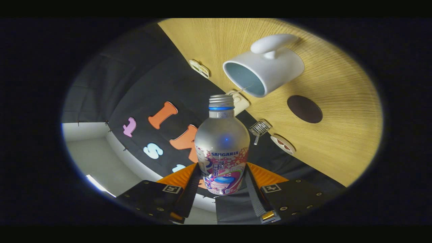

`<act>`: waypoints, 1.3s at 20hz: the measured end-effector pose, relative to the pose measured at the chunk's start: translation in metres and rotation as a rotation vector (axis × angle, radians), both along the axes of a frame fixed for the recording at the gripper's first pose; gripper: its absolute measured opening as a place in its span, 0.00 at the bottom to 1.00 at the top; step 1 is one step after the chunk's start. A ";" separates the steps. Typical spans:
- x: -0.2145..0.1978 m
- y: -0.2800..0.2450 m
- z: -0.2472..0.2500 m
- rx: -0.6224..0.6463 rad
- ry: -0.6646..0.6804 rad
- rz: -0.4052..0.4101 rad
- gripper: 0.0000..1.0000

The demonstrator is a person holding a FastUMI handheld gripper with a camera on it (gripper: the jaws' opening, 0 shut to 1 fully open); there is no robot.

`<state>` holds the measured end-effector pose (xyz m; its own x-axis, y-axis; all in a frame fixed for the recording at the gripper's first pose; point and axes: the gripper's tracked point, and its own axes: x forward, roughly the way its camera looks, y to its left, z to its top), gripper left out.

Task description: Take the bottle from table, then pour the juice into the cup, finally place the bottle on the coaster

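Note:
My gripper (221, 180) is shut on a frosted bottle (222, 145) with a silver cap, a blue neck ring and a colourful label; both fingers press on its lower body. The whole view is rolled, so the wooden table (337, 141) stands tilted beyond the bottle. A white cup (266, 71) with a pale blue inside and a handle stands on that table just beyond the bottle's cap, its mouth facing the cap. A dark round coaster (304, 108) lies on the wood beside the cup, apart from it.
Along the table's far edge, against the black cloth wall, lie small things: a yellowish holder (199, 68), a cream block (239, 101), a small wire basket (259, 128) and a white dish (282, 144). A pale floor or wall (98, 152) shows past the cloth.

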<state>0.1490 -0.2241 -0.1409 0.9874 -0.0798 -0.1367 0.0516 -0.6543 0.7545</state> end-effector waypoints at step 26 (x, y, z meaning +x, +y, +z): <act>0.004 -0.005 -0.007 -0.027 0.002 -0.037 0.71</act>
